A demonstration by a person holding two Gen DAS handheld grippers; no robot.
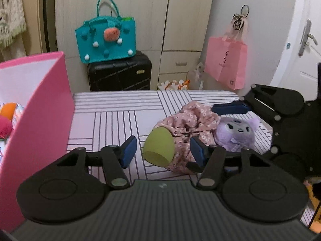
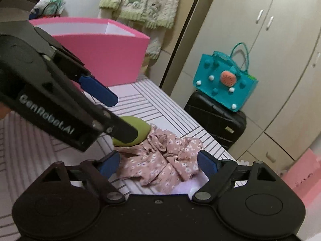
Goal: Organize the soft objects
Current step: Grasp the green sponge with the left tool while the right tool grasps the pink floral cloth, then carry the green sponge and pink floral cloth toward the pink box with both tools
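A green egg-shaped soft toy (image 1: 158, 149) lies on the striped bed sheet (image 1: 112, 118) against a crumpled pink floral cloth (image 1: 190, 120). My left gripper (image 1: 163, 150) is open around the green toy, its pads clear of it on both sides. A purple plush (image 1: 235, 132) sits just right of the cloth. In the right wrist view my right gripper (image 2: 158, 163) is open low over the floral cloth (image 2: 160, 160), with purple fuzz (image 2: 188, 187) at its base. The left gripper (image 2: 123, 118) reaches in from the left over the green toy (image 2: 140, 128).
A pink box (image 1: 42, 110) holding an orange ball (image 1: 8, 109) and other soft things stands at the bed's left. Beyond the bed's far edge are a black suitcase (image 1: 120, 74) with a teal bag (image 1: 106, 40) on top, a hanging pink bag (image 1: 226, 62) and wardrobe doors.
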